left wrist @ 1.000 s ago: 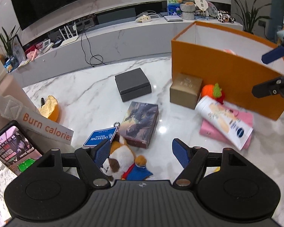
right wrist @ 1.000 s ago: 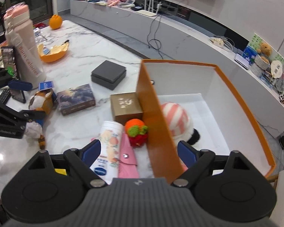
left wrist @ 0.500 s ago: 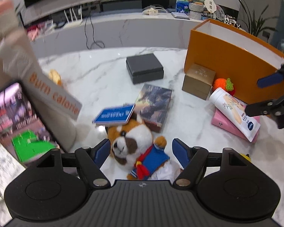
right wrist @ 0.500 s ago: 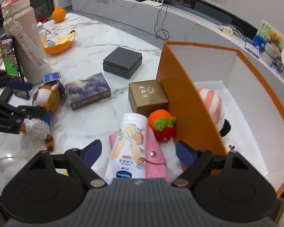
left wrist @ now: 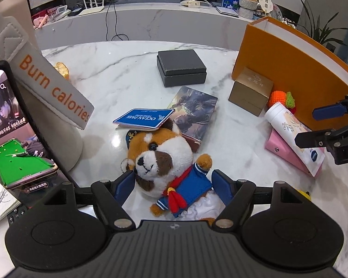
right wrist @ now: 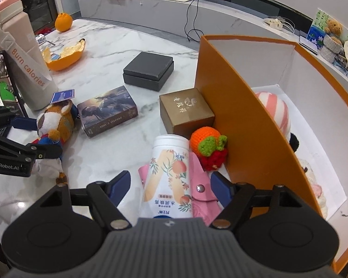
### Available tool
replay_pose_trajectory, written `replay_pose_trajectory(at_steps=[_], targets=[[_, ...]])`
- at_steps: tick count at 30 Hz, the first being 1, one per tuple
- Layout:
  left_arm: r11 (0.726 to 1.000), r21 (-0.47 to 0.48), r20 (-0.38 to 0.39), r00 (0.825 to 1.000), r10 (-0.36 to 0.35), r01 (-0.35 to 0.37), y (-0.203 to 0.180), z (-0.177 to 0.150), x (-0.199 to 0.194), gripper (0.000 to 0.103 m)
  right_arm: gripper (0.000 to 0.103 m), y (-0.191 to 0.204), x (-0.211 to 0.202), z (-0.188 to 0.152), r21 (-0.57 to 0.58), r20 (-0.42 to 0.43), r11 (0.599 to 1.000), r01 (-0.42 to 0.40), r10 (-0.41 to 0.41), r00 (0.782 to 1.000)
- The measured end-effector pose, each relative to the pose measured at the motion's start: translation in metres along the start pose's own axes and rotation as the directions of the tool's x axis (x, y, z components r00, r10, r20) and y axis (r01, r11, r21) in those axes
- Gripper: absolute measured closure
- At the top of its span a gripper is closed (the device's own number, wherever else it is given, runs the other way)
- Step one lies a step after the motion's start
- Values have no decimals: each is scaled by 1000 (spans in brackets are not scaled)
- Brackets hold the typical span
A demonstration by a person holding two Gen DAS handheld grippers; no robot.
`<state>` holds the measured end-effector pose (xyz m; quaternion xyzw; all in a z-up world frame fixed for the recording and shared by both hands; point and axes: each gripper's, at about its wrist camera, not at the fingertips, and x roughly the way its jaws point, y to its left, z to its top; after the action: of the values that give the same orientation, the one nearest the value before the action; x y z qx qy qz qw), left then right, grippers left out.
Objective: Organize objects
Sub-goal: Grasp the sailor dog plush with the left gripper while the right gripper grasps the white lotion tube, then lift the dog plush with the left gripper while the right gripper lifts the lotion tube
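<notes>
A plush dog [left wrist: 164, 159] in a blue sailor top lies on the marble table, with a blue card [left wrist: 143, 118] resting on its head. My left gripper [left wrist: 174, 186] is open, its fingers on either side of the plush's neck and body. The dog also shows in the right wrist view [right wrist: 55, 125]. My right gripper [right wrist: 171, 185] is open over a white lotion tube [right wrist: 168, 173] lying on a pink pouch [right wrist: 201, 194]. The orange box [right wrist: 243, 115] stands right of it, holding a pink striped ball [right wrist: 275, 108].
A gold box [right wrist: 185, 111], a crochet orange [right wrist: 208, 146], a photo card box [right wrist: 106, 111] and a black box [right wrist: 148, 69] lie on the table. A pink bottle [left wrist: 30, 74] and a phone [left wrist: 9, 125] stand left. An orange peel [right wrist: 65, 55] lies at the far left.
My left gripper moved forward and down until its open fingers straddle the plush dog. My right gripper moved forward and down over the lotion tube. Both stayed open.
</notes>
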<state>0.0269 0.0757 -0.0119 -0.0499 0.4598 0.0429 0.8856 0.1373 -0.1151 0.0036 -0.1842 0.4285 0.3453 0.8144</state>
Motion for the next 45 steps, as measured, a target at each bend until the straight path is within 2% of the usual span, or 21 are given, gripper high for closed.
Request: replay_pose_trajectory(at_steps=[9,15,17,21,23,34,45], targets=[[1000,-16,-3,1000,5,-5,3,0,9,14,27,2,7,-2,3,-21,1000,1,-1,1000],[1000,-8,3,1000,12,-12,1,0,13,14,34,3,14,-4,10,-40,1000,4,-3,999],[1000,-17,-3,1000,8,-8,3,1,14,14,41,4,16,-4,13,-44,1000,0,1,999],[1000,-32,-14,1000,-1,0,6,1,17,14,44,5,18,-3,13,-48,1000,-5,6,999],[999,-32,-15,1000,-1,1,6,1,17,15,50,5,17,-3,11,-47,1000,-4,5,999],[1000,-19,-19,1000,3,-3,4,1,18,17,48,3,19,-5,13,-49,1000,-17,18,999],[998,-61,-37,999,-24,22,13,0,24,17,48,1,24,-2,20,-29,999,-31,32,999]])
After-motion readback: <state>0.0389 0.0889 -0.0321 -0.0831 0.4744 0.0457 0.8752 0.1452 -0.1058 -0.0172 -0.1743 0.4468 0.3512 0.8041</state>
